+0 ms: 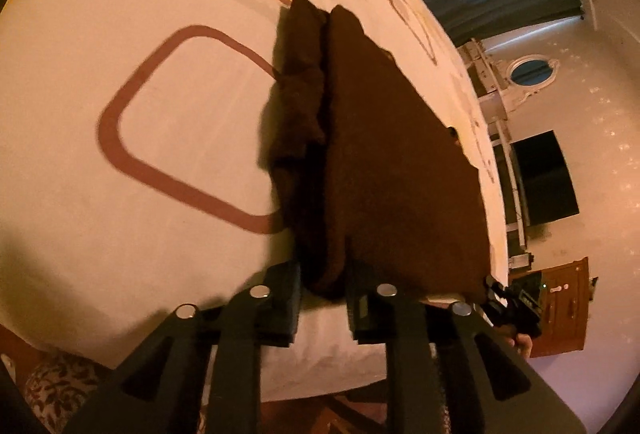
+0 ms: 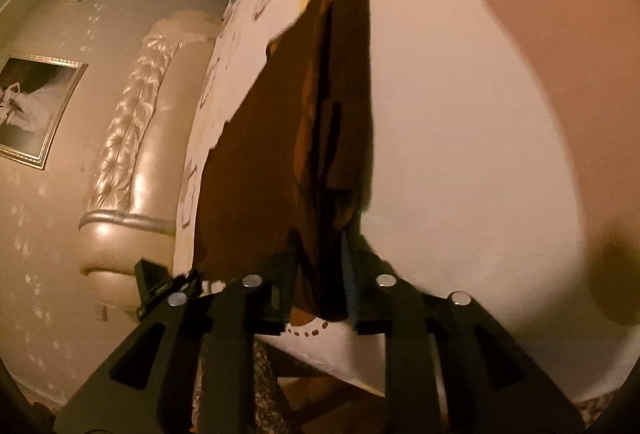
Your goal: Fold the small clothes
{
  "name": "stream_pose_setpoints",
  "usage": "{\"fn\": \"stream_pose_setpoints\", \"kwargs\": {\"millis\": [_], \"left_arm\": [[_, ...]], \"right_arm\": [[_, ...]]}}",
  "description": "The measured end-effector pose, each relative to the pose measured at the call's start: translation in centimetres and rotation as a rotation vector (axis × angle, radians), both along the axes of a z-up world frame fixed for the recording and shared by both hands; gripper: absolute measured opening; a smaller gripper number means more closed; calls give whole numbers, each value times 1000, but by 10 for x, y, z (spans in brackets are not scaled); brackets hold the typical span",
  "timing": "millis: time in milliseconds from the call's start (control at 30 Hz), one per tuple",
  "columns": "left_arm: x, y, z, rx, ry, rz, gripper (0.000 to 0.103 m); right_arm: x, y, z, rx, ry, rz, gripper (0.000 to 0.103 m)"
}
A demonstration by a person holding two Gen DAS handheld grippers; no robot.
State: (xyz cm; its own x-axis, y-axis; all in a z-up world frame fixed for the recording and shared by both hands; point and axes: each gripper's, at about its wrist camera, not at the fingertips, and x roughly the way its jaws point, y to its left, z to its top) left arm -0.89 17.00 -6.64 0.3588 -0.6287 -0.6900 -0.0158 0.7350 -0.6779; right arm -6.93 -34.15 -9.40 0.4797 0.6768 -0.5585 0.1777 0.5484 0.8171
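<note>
Above the bedsheet (image 1: pixel 132 162), at the bed's near edge, hung a dark brown garment (image 1: pixel 384 162), doubled over and pinched at both near corners. Ran lengthwise straight ahead from both sets of tongs, far end trailing onto the sheet beside a maroon loop print (image 1: pixel 120 154). Left tongs (image 1: pixel 324 298) were closed on one near corner, fabric bunched between the jaws; right tongs (image 2: pixel 320 294) were clamped on the other corner, cloth wedged between them. Lay equally near to both hands, one end of the near hem in each grip. Judged ready for laying down flat: forward and downward along that long axis, with the two grips kept level to avoid skewing the fold.
</note>
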Motion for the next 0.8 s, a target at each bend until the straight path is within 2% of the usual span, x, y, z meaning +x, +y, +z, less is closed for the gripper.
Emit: {"fn": "stream_pose_setpoints", "kwargs": {"millis": [100,133,267,467,533,667,800], "left_arm": [[-3,13,6,-36,-19,15,44],[1,18,8,-43,-25,24,48],[26,22,9,-63,-21,52,50],[85,18,4,-22,-17,62,53],[102,15,3,-29,-12,54,60],[123,3,3,-25,-23,25,69],[128,-15,8,75,-66,-37,69]], "right_arm": [[1,-7,12,-12,-21,-28,26],[2,-7,16,-10,-30,-36,27],[9,12,28,-20,-58,-4,27],[19,73,50,-25,-109,125,29],[23,93,55,-26,-122,174,41],[32,118,59,-62,-138,230,42],[40,124,50,-31,-120,207,42]]}}
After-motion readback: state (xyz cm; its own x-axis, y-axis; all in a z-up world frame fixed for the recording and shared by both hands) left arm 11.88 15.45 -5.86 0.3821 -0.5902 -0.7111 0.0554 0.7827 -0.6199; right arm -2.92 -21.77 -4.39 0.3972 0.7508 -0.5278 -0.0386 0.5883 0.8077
